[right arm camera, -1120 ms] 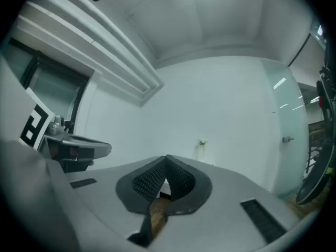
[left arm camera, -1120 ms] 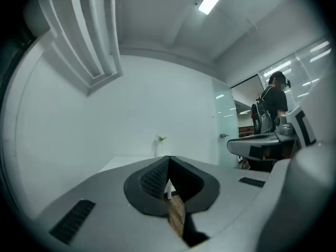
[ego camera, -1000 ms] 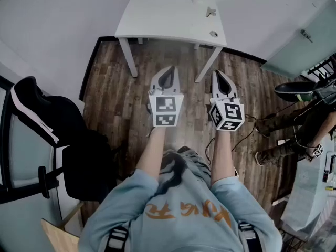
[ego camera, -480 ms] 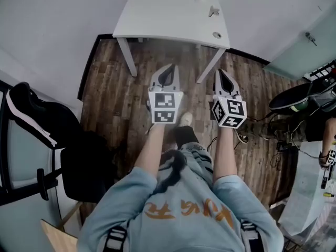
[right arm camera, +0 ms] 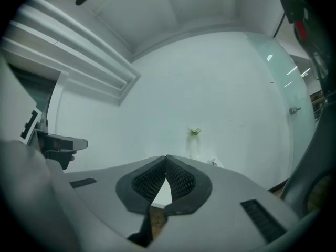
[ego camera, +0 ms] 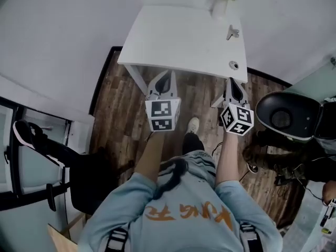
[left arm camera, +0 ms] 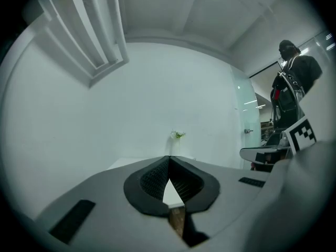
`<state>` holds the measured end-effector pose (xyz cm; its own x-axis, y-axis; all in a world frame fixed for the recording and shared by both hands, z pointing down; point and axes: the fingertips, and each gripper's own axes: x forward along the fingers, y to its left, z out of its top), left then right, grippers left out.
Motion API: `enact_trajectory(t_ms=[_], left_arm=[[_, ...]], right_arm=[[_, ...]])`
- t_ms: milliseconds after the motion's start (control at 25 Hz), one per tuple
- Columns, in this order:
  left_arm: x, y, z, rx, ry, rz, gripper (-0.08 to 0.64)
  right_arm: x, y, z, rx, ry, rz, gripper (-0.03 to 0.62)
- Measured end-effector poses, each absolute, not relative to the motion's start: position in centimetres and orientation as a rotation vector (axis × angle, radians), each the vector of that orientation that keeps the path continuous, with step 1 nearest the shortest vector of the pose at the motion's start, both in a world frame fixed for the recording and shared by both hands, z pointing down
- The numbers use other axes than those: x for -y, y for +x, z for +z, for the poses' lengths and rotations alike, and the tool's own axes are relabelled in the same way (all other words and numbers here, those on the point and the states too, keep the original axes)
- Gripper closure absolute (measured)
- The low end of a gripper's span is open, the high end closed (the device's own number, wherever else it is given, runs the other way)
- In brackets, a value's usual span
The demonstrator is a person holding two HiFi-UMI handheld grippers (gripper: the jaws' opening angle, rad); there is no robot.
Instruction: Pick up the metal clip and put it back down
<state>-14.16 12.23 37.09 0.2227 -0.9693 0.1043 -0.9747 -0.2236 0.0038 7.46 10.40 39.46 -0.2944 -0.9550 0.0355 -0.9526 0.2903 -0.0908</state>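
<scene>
Both grippers are clenched with nothing in them: the left gripper has its jaws pressed tip to tip, and the right gripper is the same, with only a sliver of daylight behind the pads. Both point roughly level at the white table, tips right about at its near edge, above the wood floor. The metal clip lies flat on the tabletop, straight ahead of the right gripper and well apart from its tips, and ahead and off to the right of the left one. Its long axis seems to run slantwise, the nearer end toward the right gripper's left and the farther end toward its right, but it's too small to tell which end is the mouth. Between the clip and the right gripper sits a small round thing near the table edge. Beyond the clip, at the far edge, stands a little vase with a green sprig. A black seat sits just to the right of the right gripper.
</scene>
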Motion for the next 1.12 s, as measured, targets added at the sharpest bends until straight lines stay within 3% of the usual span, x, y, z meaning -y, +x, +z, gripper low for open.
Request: enact_trajectory(t_ms=[400,1120], left_arm=[[8.7,-5.5,33.7,1.919,2.483,0.160,0.540],[21.5,3.0,43.4,1.591,2.488,0.420,0.540]], right_arm=[[11.5,15.3,35.4,-2.429,-1.836,-0.161,0.580],[22.3,20.1,44.7,-2.458,-1.935,-0.455,0.580]])
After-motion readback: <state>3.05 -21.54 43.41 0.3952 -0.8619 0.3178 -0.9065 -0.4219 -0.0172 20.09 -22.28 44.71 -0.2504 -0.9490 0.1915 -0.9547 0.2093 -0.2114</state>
